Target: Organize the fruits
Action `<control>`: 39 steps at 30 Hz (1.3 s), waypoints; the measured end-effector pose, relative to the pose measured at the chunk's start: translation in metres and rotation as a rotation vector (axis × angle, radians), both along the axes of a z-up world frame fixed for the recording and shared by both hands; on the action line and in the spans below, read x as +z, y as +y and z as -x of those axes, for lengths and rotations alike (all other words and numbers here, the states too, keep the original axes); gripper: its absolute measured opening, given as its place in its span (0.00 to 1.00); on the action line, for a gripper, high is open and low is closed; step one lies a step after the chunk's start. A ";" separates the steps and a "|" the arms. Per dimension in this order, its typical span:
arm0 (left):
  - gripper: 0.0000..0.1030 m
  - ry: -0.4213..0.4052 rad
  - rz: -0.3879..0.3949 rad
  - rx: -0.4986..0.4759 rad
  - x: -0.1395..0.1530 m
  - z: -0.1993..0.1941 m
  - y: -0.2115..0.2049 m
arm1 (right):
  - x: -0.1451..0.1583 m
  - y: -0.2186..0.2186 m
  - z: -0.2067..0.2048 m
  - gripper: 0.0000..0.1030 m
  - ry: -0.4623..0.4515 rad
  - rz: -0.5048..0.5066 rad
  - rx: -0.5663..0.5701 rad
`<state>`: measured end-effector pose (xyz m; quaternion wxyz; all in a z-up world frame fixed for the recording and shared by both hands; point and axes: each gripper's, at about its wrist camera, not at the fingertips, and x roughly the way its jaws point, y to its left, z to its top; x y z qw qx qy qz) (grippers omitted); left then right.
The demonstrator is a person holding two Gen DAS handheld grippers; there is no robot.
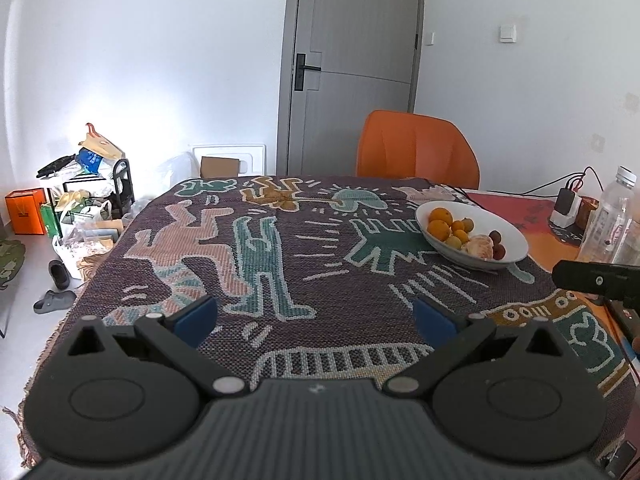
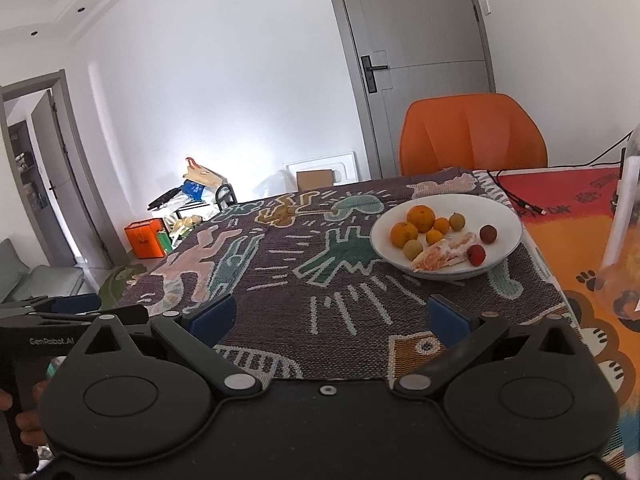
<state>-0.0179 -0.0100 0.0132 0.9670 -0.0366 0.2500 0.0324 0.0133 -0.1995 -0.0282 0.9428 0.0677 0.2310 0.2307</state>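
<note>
A white bowl (image 2: 504,216) stands on the patterned tablecloth at the right; it also shows in the left wrist view (image 1: 514,236). It holds oranges (image 2: 420,216), small yellow-green fruits (image 2: 413,249), peeled citrus segments (image 2: 444,254) and two red lychees (image 2: 489,234). My left gripper (image 1: 314,318) is open and empty, above the cloth, well short and left of the bowl. My right gripper (image 2: 330,320) is open and empty, in front of the bowl. The left gripper (image 2: 76,306) shows at the right view's left edge.
An orange chair (image 2: 474,136) stands behind the table. A clear plastic bottle (image 1: 608,216) and a charger with cables (image 1: 566,202) sit at the right on an orange mat (image 2: 560,208). Clutter and an orange box (image 1: 26,212) lie on the floor at left.
</note>
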 end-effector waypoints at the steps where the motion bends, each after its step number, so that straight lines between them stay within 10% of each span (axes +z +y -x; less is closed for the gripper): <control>1: 1.00 0.000 0.000 0.000 0.000 0.000 0.000 | 0.000 0.001 0.001 1.00 -0.002 0.003 0.000; 39: 1.00 0.005 -0.002 -0.001 -0.001 0.001 0.000 | -0.001 0.007 0.001 1.00 0.023 0.011 0.026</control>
